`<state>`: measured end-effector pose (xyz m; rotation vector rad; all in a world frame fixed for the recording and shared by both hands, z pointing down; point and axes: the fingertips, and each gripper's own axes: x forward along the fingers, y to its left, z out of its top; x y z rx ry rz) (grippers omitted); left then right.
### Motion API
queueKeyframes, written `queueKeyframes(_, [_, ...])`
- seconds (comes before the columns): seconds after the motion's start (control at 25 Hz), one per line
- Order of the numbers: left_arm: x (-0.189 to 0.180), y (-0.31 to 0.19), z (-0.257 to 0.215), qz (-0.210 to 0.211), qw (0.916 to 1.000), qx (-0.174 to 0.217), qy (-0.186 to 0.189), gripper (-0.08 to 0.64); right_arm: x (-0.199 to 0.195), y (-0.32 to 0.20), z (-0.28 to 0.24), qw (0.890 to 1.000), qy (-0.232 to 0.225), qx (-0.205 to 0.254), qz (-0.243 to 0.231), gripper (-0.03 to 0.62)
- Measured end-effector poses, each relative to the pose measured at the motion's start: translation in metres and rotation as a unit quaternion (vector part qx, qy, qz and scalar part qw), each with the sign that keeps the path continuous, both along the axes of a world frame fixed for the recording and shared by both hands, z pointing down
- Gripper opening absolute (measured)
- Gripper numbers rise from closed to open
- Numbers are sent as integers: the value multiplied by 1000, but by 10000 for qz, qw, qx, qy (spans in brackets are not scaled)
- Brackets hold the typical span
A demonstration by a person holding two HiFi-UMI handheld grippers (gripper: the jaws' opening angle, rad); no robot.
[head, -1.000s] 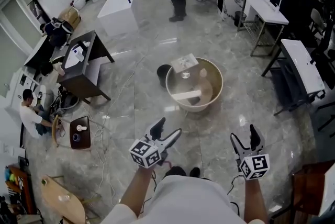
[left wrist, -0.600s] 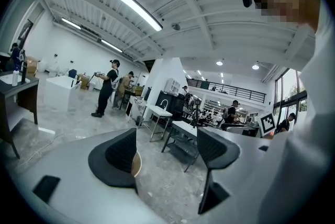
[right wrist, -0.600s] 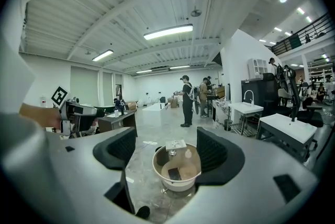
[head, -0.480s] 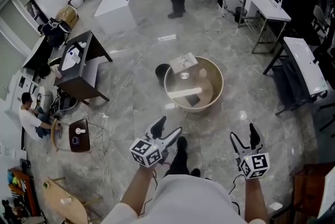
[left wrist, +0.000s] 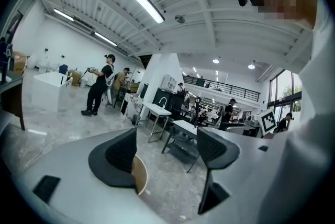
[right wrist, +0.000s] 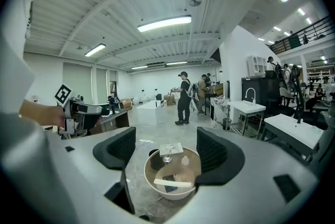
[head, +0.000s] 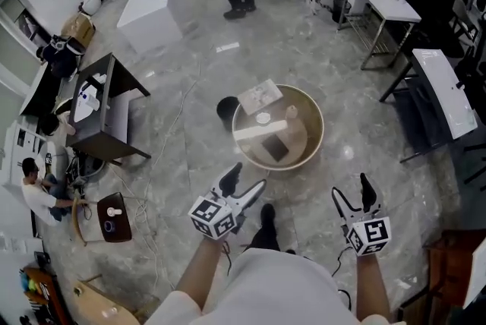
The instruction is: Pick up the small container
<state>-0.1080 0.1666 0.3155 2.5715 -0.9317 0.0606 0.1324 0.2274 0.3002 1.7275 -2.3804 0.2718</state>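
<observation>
Approach step: left tongs (head: 247, 176) and right tongs (head: 351, 188), both released and empty, sit low in the frame, well apart from the small container (head: 263, 118) on the round surface (head: 315, 135) at centre; next, probably bring one pair around it.

The person's left forearm (head: 199, 270) and right forearm (head: 367, 287) reach forward from the near edge, well apart from each other. The left gripper (head: 247, 176) tilts toward the far right, its fingers (left wrist: 121, 154) spread wide and gripping nothing. The right gripper (head: 351, 188) points straight toward the far side, its fingers (right wrist: 215, 150) likewise apart and holding nothing.
</observation>
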Motion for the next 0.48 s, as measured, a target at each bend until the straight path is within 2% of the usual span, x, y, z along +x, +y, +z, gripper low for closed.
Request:
queueKeyframes(0.24, [-6, -89, 7, 267, 9996, 1, 13, 362, -9, -80, 5, 9998, 2, -34, 192, 377])
queueKeyframes(0.48, [-5, -151, 20, 463, 9989, -89, -58, 357, -15, -135, 16, 9995, 26, -142, 276, 377])
